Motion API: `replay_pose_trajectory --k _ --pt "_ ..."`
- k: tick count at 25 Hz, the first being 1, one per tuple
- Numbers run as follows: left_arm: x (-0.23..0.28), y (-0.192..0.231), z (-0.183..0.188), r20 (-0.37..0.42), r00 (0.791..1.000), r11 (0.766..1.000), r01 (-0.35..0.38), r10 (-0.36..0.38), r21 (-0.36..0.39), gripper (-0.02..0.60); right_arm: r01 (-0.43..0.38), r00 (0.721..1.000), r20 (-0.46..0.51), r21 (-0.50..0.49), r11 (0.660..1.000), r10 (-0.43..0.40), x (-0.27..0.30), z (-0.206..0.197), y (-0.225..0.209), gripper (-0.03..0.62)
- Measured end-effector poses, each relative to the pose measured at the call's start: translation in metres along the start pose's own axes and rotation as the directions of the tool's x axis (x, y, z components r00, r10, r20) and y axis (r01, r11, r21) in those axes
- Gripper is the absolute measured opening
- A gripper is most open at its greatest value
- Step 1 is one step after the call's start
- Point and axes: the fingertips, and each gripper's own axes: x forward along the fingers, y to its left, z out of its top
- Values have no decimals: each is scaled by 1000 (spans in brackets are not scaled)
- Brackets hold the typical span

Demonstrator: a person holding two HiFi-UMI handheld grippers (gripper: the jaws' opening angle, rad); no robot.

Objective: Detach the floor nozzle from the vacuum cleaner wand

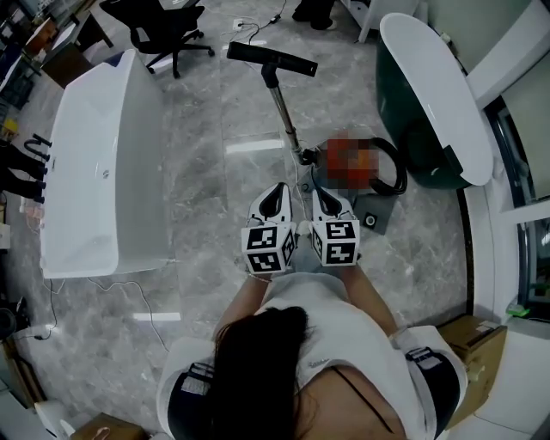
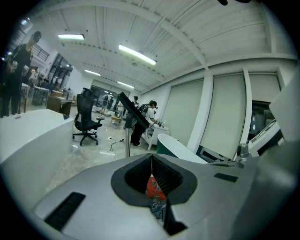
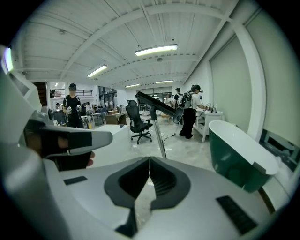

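Observation:
The vacuum cleaner lies on the marble floor ahead of me. Its black floor nozzle sits on the far end of the metal wand, which runs back to the red body and black hose. My left gripper and right gripper hang side by side just short of the wand's near end, both shut and empty, touching nothing. In the left gripper view the gripper has its jaws together, with the nozzle and the red body beyond. The right gripper faces the nozzle and wand.
A white bathtub stands to the left and a green-sided bathtub to the right. A black office chair and floor cables lie beyond the nozzle. A cardboard box sits at lower right. People stand far off.

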Motion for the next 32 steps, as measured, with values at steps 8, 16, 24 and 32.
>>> replay_pose_trajectory --k 8,16,24,32 --pt "4 13 5 0 999 999 -37 37 0 6 -6 1000 23 -91 996 8 11 15 7 15" --pt "17 18 5 -9 998 998 -65 65 -5 5 -51 999 13 -71 996 52 28 18 4 15" --pt "34 22 9 -17 996 996 -91 91 -11 5 -52 999 12 -52 997 53 44 29 -12 15" --pt "59 22 12 -37 993 994 -108 108 -3 5 -65 998 3 -42 997 65 64 37 -27 15"
